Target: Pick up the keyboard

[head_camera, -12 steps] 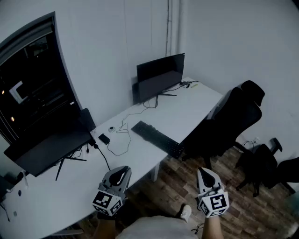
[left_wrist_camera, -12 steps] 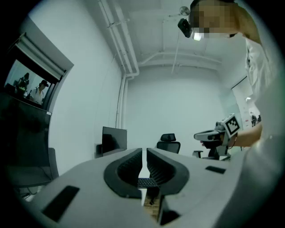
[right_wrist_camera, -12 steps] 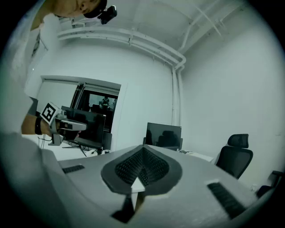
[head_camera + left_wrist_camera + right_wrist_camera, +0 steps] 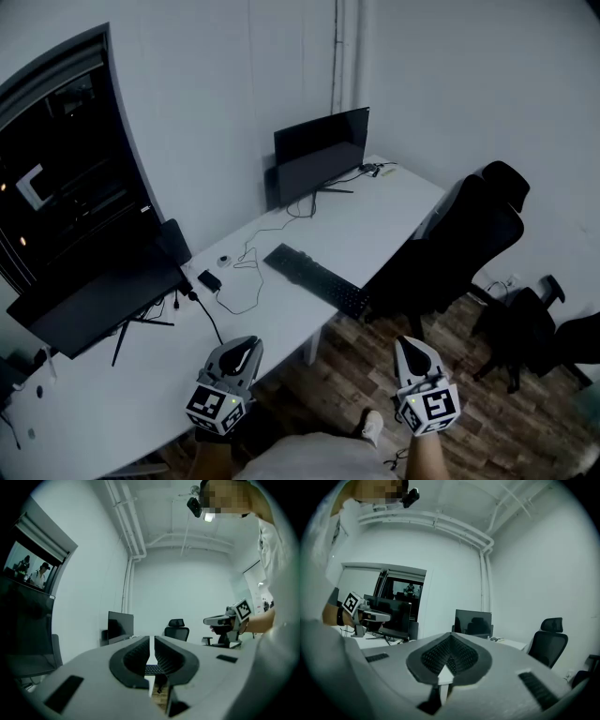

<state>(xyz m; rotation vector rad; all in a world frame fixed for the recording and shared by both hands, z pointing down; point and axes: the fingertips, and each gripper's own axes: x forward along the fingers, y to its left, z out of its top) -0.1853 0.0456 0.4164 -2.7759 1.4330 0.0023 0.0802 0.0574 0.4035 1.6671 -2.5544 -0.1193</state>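
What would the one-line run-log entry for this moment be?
phase: pre-reach | left gripper: shut, empty | right gripper: shut, empty | keyboard: on desk, untouched

Counting by kind gives:

- One keyboard (image 4: 316,278).
- One white desk (image 4: 394,211).
- Two dark screens: far monitor (image 4: 322,150) and near monitor (image 4: 94,300).
- Two black seats: large chair (image 4: 459,246) and smaller chair (image 4: 517,328); a further dark shape at the right edge, too cut off to count.
- Two hand tools: left gripper (image 4: 247,349) and right gripper (image 4: 412,349).
- Two marker cubes, one apiece: left cube (image 4: 217,405) and right cube (image 4: 429,408).
- One small black box (image 4: 208,279).
- One small round white piece (image 4: 224,260).
- Several cables (image 4: 246,298), exact number impossible to tell.
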